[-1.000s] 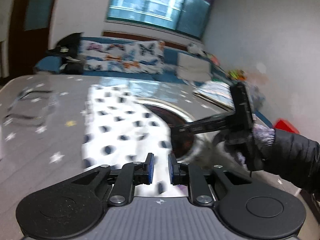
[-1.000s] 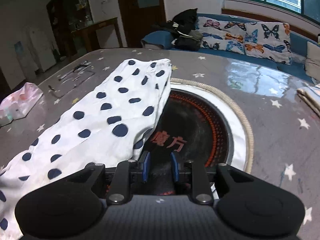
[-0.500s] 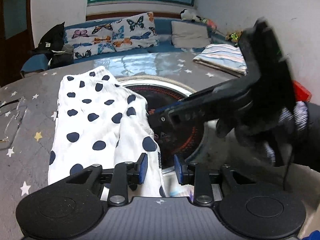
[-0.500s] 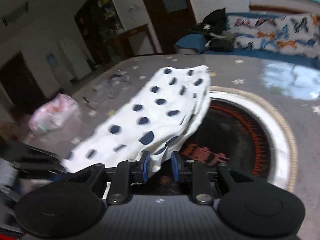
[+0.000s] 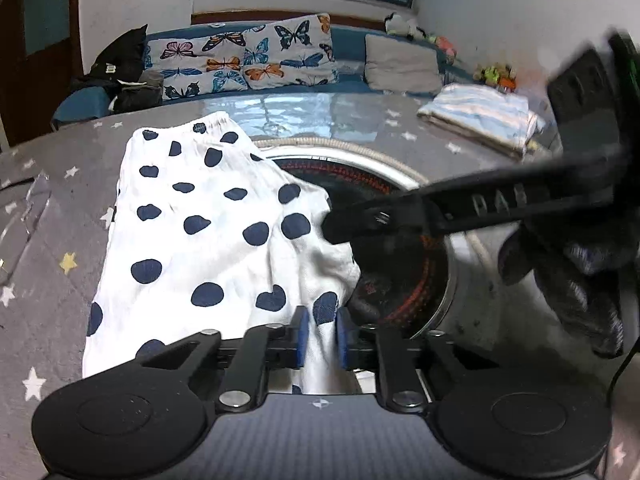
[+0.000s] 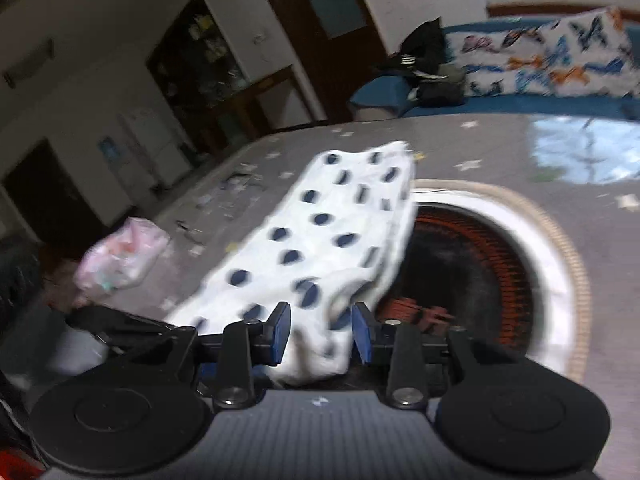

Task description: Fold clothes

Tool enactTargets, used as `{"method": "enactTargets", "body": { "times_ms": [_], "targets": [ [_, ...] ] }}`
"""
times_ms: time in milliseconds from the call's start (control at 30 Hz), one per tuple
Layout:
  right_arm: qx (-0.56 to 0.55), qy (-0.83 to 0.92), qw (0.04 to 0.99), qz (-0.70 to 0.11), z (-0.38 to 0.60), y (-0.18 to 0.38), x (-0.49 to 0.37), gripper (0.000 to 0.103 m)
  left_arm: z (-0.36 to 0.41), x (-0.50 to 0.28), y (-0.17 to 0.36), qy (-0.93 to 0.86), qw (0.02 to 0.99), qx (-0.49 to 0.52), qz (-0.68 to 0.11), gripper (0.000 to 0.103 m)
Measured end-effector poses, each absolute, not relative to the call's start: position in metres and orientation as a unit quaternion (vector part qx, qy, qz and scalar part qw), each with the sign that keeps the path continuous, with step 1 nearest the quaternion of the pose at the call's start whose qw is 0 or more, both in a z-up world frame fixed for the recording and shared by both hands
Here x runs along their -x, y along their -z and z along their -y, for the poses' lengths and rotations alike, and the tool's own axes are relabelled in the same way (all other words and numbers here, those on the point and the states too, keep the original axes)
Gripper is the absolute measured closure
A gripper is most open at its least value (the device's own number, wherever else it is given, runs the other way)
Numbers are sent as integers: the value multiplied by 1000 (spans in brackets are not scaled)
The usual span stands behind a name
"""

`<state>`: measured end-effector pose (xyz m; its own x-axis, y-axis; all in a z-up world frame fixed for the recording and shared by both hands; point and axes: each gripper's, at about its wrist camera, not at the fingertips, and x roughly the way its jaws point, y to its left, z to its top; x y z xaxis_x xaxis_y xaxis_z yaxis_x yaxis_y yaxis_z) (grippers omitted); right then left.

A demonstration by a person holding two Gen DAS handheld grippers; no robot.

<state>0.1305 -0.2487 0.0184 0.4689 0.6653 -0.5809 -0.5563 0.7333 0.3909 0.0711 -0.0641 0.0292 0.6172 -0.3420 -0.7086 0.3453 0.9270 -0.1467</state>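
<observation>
A white garment with navy polka dots point(image 5: 208, 232) lies lengthwise on the grey star-print table point(image 5: 48, 280), its right side overlapping a round black hotplate point(image 5: 404, 276). My left gripper point(image 5: 322, 338) is shut on the garment's near edge, with cloth pinched between the blue pads. My right gripper point(image 6: 322, 332) is open, and a bunched fold of the garment point(image 6: 328, 232) lies between its fingers. In the left wrist view the right gripper point(image 5: 340, 228) reaches in from the right, held by a gloved hand point(image 5: 580, 264), with its tip at the cloth's right edge.
A folded striped cloth point(image 5: 480, 120) lies at the table's far right. A pink plastic bag point(image 6: 124, 256) and scattered small litter sit on the table's left side. A sofa with butterfly cushions point(image 5: 248, 56) runs behind the table.
My left gripper has closed in on the garment's near edge and pinched it. My right gripper's fingers have spread apart, and the cloth's right side now lies folded over.
</observation>
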Motion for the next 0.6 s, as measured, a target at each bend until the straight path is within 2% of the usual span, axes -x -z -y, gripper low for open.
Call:
{"method": "enactTargets", "body": {
  "times_ms": [100,367,500,567,600],
  "targets": [
    [-75,-344,856,-379,259,-15,-125,69,56,-71,-33,200,900,28,-386,94],
    [-181,-357,825,-399,271,1,-127,69,46,-70,-34,218,895,81,-381,94],
    [-198,-356,819,-405,260,5,-130,66,42,-70,-34,226,891,103,-380,94],
    [-202,-351,820,-405,255,7,-131,67,43,-70,-32,227,889,103,-384,94],
    [-202,-349,821,-404,254,7,-131,72,43,-70,-32,227,888,102,-385,93]
  ]
}}
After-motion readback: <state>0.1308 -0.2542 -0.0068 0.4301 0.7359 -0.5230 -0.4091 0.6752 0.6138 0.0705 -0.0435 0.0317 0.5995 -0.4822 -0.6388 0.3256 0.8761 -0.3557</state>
